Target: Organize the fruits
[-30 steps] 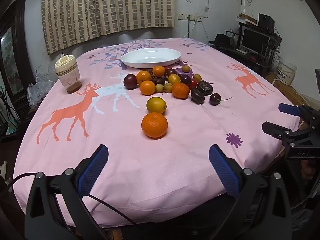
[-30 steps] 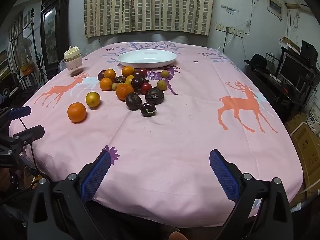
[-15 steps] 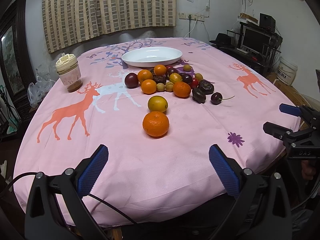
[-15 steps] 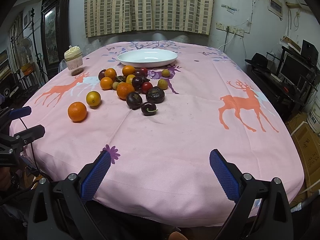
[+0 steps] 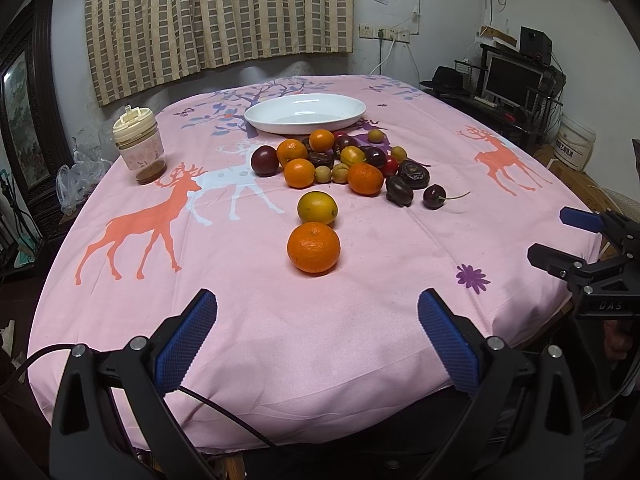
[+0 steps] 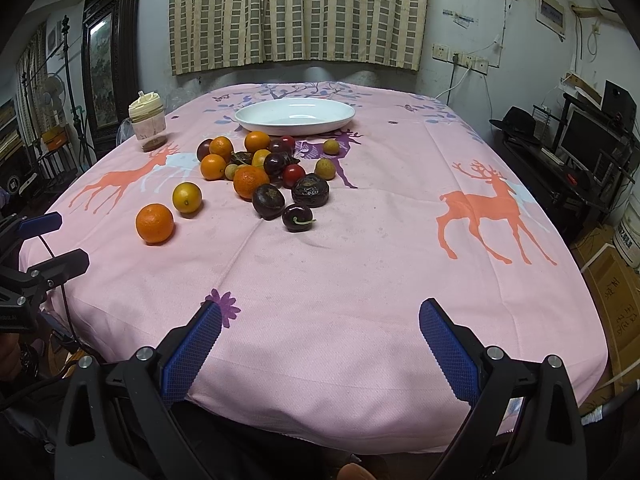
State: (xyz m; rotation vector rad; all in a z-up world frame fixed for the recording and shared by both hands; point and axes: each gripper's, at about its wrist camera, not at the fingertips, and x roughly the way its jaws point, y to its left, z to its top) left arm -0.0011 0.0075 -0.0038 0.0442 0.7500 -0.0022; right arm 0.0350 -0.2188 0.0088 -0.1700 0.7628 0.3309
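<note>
Fruits (image 5: 344,164) sit heaped mid-frame below the empty white dish (image 5: 305,113) on the table, both tools, left tool (image 5: 316,334) and right tool (image 6: 318,342), spread and empty, reach for the nearest orange (image 5: 313,247) looks next.

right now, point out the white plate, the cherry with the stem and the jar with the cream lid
white plate (image 5: 352,118), left wrist view, on its near right rim
cherry with the stem (image 6: 297,217), right wrist view, on the fruit's dark body
jar with the cream lid (image 5: 134,125), left wrist view, on the lid
</note>
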